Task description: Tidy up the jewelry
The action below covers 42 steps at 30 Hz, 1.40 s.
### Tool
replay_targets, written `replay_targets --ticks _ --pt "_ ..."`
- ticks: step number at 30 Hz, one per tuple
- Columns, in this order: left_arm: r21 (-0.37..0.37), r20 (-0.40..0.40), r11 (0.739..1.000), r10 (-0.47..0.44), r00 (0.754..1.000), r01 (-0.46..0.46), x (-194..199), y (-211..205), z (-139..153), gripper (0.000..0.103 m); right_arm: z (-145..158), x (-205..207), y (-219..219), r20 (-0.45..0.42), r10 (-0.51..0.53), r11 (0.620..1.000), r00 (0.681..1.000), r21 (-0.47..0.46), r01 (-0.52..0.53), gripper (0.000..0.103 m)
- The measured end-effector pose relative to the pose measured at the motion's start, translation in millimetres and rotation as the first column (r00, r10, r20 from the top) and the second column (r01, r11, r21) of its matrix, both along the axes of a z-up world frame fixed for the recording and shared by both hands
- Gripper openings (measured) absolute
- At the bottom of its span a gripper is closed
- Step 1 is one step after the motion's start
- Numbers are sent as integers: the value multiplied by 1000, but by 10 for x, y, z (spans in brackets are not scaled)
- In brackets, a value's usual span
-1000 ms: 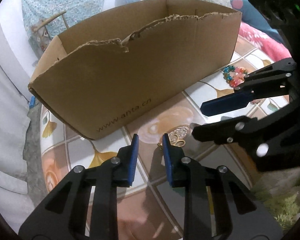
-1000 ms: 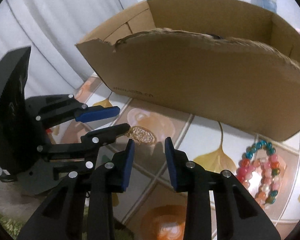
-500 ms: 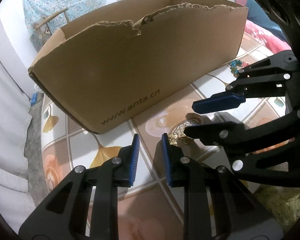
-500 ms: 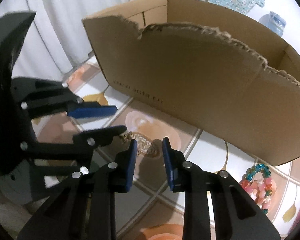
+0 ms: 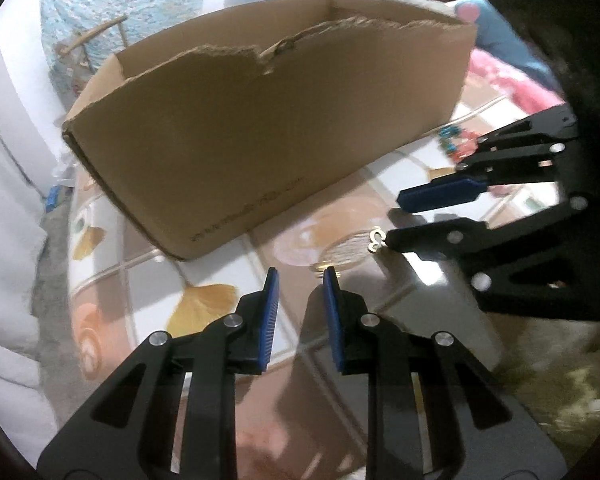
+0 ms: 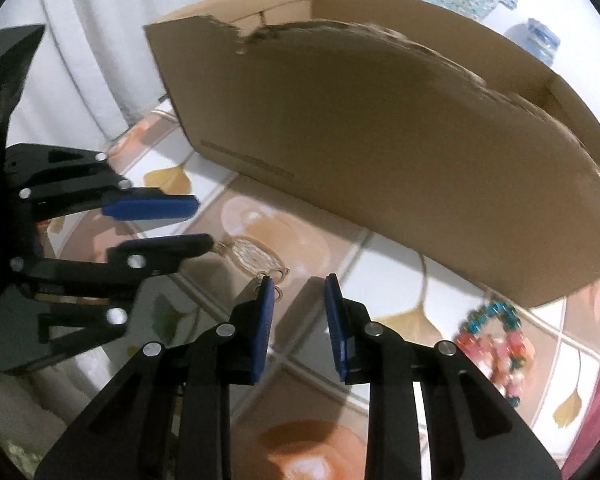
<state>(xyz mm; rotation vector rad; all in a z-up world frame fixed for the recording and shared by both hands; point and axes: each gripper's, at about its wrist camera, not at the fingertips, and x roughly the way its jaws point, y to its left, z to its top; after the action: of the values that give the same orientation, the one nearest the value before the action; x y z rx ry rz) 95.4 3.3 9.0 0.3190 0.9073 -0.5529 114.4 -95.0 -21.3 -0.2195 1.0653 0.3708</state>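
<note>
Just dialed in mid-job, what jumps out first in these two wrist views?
The big torn-edged cardboard box fills the middle of both views, standing on a tabletop patterned with ginkgo leaves. In front of it, both open tongs, left and right, converge on a small gold filigree ornament lying flat. A bright pink and teal bead bracelet lies off to the right near the box's right end.

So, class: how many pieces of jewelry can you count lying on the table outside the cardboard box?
2: a gold filigree piece between the two grippers' tips, and a beaded bracelet further right, near the box's right end. The box's inside is hidden, so more may exist.
</note>
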Motion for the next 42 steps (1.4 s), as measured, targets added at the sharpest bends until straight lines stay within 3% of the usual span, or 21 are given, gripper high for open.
replay_targets --ticks 3,11,22,34,42 --pt "-36 -32 999 -15 999 14 3 -40 11 22 2 -7 -123 -13 -40 999 999 12 40 26" --pt "24 -41 1000 7 999 -6 71 -116 -29 22 69 -169 -339 -19 -71 994 997 77 72 26" --pt "21 -76 999 36 996 -34 130 -199 -49 21 139 -315 -483 -6 -99 984 995 150 99 26" --pt "27 -83 998 54 995 -51 124 -287 -54 8 177 -251 -602 -9 -114 978 993 174 114 26" --pt "22 -79 998 52 996 -50 101 -269 -55 6 175 -256 -592 -10 -114 978 993 177 114 26"
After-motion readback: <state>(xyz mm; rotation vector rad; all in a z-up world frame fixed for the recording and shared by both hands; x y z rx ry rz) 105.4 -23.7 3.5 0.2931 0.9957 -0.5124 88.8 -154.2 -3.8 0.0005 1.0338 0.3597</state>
